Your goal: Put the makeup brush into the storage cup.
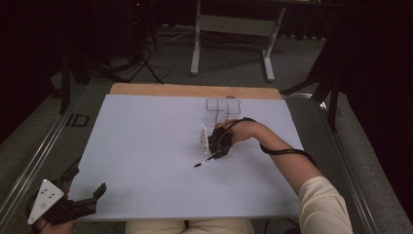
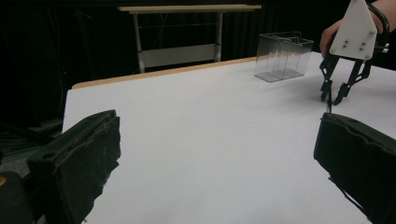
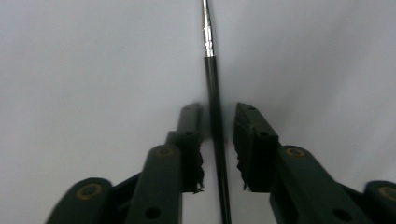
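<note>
White table (image 3: 70, 56): pen (image 3: 215, 126) between hand-held gripper (image 3: 218, 140) jaws.

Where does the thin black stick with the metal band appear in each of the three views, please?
High view: the stick lies on the white table, centre-right, under the right gripper.
Left gripper view: its place is at the far right beneath the right gripper; the stick itself is too thin to tell.
Right gripper view: it runs up the middle between the open fingers.
Shared landmark: the right gripper.
</note>
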`<state>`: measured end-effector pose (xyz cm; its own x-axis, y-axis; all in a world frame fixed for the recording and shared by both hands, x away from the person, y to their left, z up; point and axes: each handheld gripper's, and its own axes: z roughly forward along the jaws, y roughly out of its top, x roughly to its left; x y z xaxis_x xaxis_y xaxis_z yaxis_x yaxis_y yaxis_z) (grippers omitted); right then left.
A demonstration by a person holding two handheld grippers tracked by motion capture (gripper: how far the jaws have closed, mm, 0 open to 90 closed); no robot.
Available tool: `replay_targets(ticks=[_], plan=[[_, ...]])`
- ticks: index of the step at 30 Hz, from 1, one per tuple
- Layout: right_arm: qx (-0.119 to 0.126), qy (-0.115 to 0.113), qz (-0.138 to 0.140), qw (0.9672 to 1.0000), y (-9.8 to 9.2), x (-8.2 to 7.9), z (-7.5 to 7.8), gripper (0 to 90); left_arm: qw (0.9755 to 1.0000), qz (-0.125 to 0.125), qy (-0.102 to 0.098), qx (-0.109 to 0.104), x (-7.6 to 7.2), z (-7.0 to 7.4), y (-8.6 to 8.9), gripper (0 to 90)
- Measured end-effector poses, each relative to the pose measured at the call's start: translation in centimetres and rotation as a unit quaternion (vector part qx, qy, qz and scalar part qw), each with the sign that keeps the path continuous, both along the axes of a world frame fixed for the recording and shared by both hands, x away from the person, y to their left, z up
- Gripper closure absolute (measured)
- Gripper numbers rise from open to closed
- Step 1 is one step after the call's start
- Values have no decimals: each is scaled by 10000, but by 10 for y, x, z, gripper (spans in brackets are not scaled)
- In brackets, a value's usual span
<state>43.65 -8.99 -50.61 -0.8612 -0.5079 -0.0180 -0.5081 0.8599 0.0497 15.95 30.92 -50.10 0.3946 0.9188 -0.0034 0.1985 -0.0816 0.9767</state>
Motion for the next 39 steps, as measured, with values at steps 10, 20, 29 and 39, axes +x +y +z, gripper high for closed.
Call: replay_targets(ticks=[10, 20, 29, 39], plan=[[-79, 120, -123, 9998, 1, 1, 0, 856, 10000, 21, 10, 16, -1, 0, 1, 16], [-28, 210, -506, 9985, -1, 1, 14, 858, 10000, -1, -21, 32, -1, 1, -1, 15], [-95, 196, -1137, 9933, -6, -5, 23, 858, 9999, -135, -58, 41, 5, 3, -5, 16], [97, 281, -2162, 9759, -19, -16, 33, 858, 9991, -404, -126, -26, 18, 5, -13, 16]])
